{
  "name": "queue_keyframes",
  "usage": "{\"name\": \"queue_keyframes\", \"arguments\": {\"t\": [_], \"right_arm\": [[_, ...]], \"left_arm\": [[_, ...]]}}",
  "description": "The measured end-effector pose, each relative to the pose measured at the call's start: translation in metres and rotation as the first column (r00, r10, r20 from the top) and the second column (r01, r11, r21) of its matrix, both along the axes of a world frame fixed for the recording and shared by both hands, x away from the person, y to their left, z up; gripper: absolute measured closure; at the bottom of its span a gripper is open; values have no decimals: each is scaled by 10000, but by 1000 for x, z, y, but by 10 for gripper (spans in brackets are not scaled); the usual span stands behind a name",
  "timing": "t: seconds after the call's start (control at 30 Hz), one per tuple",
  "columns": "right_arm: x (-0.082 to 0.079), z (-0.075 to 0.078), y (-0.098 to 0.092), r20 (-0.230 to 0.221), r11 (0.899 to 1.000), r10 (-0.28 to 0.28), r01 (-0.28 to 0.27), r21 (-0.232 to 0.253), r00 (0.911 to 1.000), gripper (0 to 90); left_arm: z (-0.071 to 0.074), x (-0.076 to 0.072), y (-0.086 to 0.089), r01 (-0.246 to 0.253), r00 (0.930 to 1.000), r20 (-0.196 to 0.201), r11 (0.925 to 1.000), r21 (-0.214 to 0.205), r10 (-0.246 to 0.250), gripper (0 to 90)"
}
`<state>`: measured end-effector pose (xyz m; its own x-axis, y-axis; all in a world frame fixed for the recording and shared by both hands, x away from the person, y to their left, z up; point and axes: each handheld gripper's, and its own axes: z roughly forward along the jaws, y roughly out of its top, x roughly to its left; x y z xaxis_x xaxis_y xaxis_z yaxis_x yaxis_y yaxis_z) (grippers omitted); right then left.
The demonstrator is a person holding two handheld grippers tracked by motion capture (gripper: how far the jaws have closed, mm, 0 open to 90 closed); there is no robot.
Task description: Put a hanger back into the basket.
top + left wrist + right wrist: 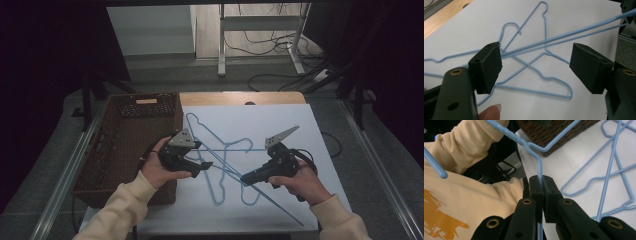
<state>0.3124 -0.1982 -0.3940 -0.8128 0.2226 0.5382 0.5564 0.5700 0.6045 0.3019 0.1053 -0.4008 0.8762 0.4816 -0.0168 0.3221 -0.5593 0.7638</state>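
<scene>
Several blue wire hangers (220, 155) lie tangled on the white sheet (300, 130) that covers the tabletop, just beside a brown woven basket (125, 145) at the left. The right tool (541, 185) is clenched on the wire of one hanger (539, 167); in the right gripper view its pads meet on the thin rod below the twisted neck, and that hanger is lifted at a slant above the others. The left tool (535, 66) is released, jaws standing wide, with the raised hanger's two long wires (564, 37) passing between them untouched.

Judgement: the step in hand is a second grip on the raised hanger so it can be freed from the pile and carried to the basket. To do it well, the left tool should close squarely on both wires together, not on one. The lift should be slow, since a hook (511, 26) from the pile lies close under the wires and may snag. The right grip sits near the pad edge; it may slip if twisted.
</scene>
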Motion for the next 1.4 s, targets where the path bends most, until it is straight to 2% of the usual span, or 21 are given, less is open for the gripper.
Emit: {"name": "queue_keyframes", "arguments": {"t": [0.17,0.3,0.4,0.5,0.6,0.77,0.97,1.03,1.07,1.1,1.3,1.33,1.4], "right_arm": [[2,0,1,-179,9998,220,-220,11,9996,872],[2,0,2,-246,9991,405,-402,102,9989,872],[3,-1,5,-315,9980,613,-609,143,9976,872],[4,0,5,-360,9978,641,-634,214,9973,872],[7,0,5,-429,9978,619,-609,260,9972,871],[15,-1,3,-601,9981,567,-551,285,9966,871],[28,4,-5,-619,9981,338,-305,537,9975,871],[32,7,-5,-525,9978,317,-285,606,9981,871],[34,8,-5,-496,9981,322,-294,545,9983,871],[35,8,-4,-468,9983,348,-325,486,9983,870],[38,7,-3,-273,9981,498,-488,383,9984,855],[38,7,-3,-116,9981,479,-474,406,9988,830],[38,8,-5,-4,9985,363,-363,406,9993,784]], "left_arm": [[-5,4,-11,789,9969,-67,9968,134,-788,272],[-8,5,-17,1110,9938,-42,9935,243,-1109,303],[-9,5,-21,1535,9881,60,9874,388,-1539,337],[-10,3,-23,1907,9814,117,9798,609,-1918,415],[-11,3,-24,1970,9800,127,9769,827,-1986,544],[-12,-2,-25,2291,9706,410,9625,1450,-2372,697],[-11,-6,-23,2893,9533,442,9453,1506,-2988,817],[-12,-7,-24,3129,9461,350,9366,1580,-3220,848],[-12,-8,-24,3132,9461,330,9360,1606,-3222,854],[-12,-7,-24,3213,9436,271,9322,1669,-3301,859],[-13,-9,-23,3259,9442,12,9352,1386,-3292,866],[-12,-8,-23,3312,9420,42,9319,1479,-3355,866],[-11,-10,-23,3266,9434,85,9335,1482,-3315,867]]}}
